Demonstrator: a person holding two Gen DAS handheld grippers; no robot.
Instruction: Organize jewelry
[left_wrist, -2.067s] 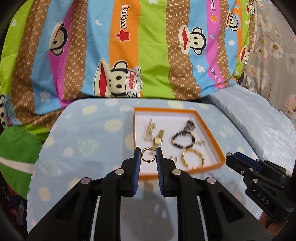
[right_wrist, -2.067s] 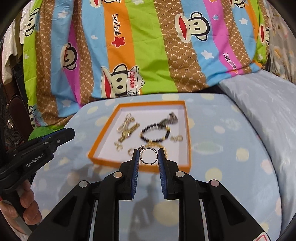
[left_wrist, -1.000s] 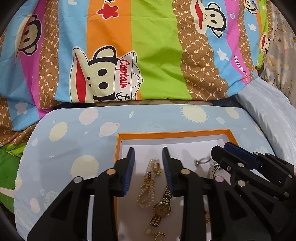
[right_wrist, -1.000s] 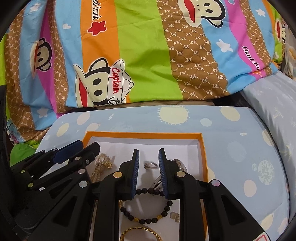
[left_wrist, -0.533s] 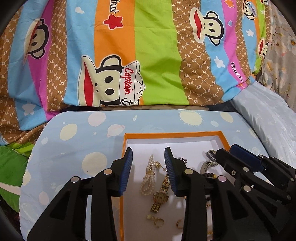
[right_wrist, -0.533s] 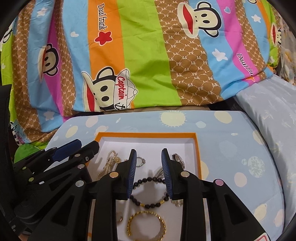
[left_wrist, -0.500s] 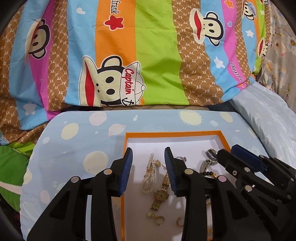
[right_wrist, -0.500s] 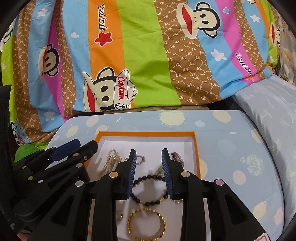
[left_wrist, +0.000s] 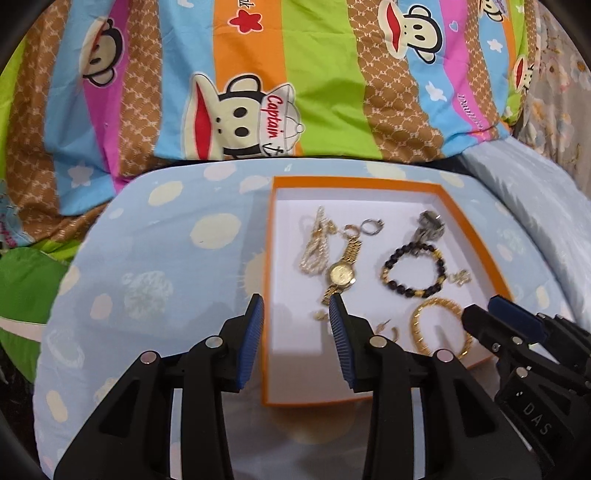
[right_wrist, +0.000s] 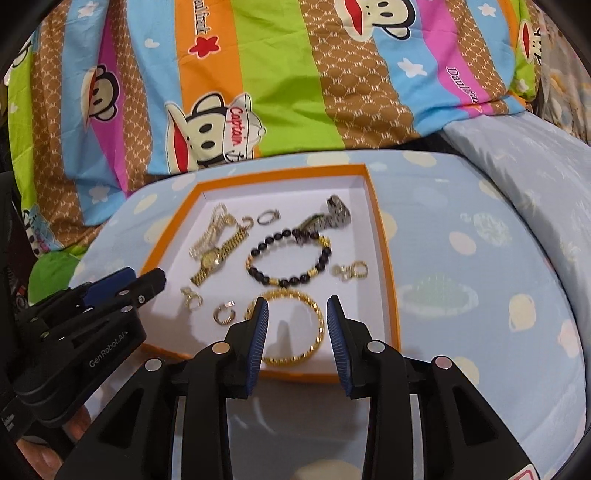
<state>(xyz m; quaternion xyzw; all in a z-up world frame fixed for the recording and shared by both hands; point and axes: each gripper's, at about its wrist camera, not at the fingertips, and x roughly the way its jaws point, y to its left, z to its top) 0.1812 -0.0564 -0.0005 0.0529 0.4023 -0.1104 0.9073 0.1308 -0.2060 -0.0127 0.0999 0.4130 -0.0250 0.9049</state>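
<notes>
We note both rings, gripped two seconds ago, now lie in the orange tray (right_wrist: 384, 236): silver ring (right_wrist: 268, 216) at 12 o'clock, small gold ring (right_wrist: 224, 314) at 7. The left gripper (left_wrist: 296, 319) and right gripper (right_wrist: 297, 319) have drawn back to the tray's 6 o'clock edge, jaws wide and empty. We judge the sorting nearly done. The tray rests on a pale blue spotted cloth (right_wrist: 480, 280); a striped monkey-print quilt (right_wrist: 295, 81) rises behind.

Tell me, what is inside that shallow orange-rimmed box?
The shallow orange-rimmed box holds a gold wristwatch, black bead bracelet, gold bangle, pearl strand, silver watch and small rings. The right gripper's fingers cover part of the bangle.
</notes>
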